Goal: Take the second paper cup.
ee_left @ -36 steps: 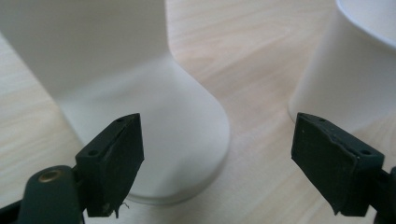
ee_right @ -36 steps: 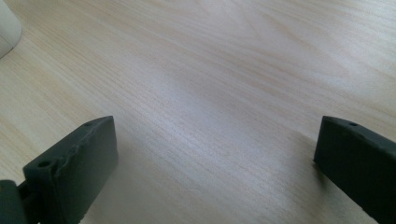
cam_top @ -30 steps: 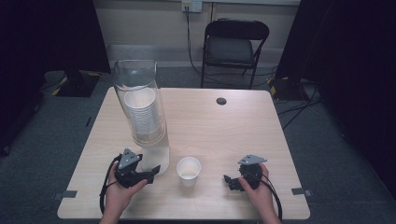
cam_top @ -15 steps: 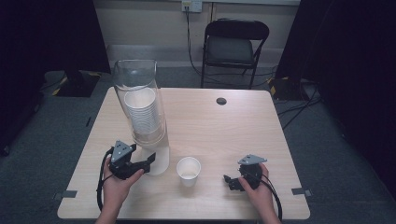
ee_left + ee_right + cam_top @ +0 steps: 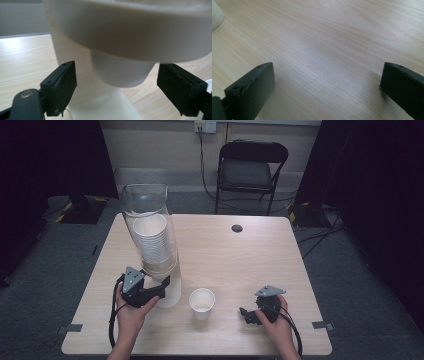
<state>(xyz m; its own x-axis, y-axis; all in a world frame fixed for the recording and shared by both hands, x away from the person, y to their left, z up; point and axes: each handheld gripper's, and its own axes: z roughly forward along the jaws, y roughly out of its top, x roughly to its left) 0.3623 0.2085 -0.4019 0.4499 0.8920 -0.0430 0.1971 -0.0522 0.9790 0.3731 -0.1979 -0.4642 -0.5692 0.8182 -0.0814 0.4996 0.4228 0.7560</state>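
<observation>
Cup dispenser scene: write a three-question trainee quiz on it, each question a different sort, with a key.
1. True or false: the left tool is clamped on the bottom cup hanging from the cup dispenser.
2. Where does the loose paper cup stand? A) on the chair B) on the table between the two hands C) inside the tube
3. Fill in: the right tool is over bare ____.

Key:
1. False: its jaws stand open on either side of the cup, apart from it.
2. B
3. Table; its jaws are open, with nothing between them.
</observation>
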